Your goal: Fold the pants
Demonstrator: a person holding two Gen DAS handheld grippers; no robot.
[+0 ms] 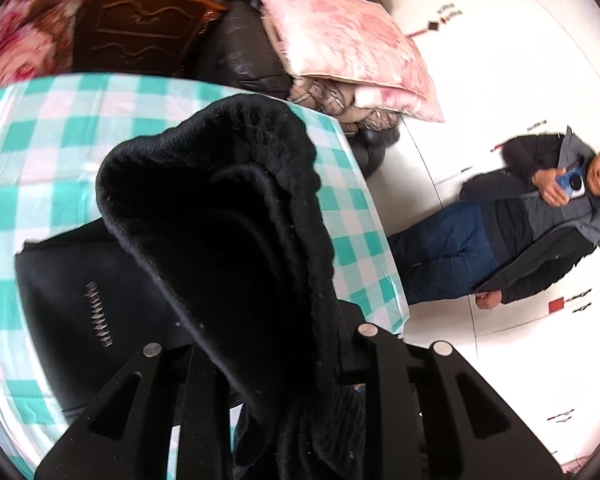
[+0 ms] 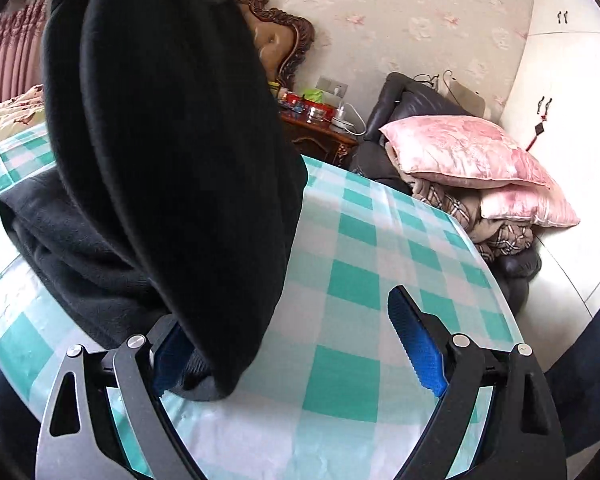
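Now the left gripper (image 1: 284,392) pinches the black pants (image 1: 220,216) aloft; right gripper (image 2: 296,344) gapes empty: lay the fold squarely on the near checked cloth (image 2: 356,280)

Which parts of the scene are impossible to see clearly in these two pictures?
- Left wrist view: the left gripper fingertips, buried in the black pants it holds.
- Right wrist view: the right gripper has its left blue pad partly covered by hanging fabric; contact cannot be judged.
- Right wrist view: the top of the pants is cut off by the edge.
- Both views: the pants' legs and full shape.
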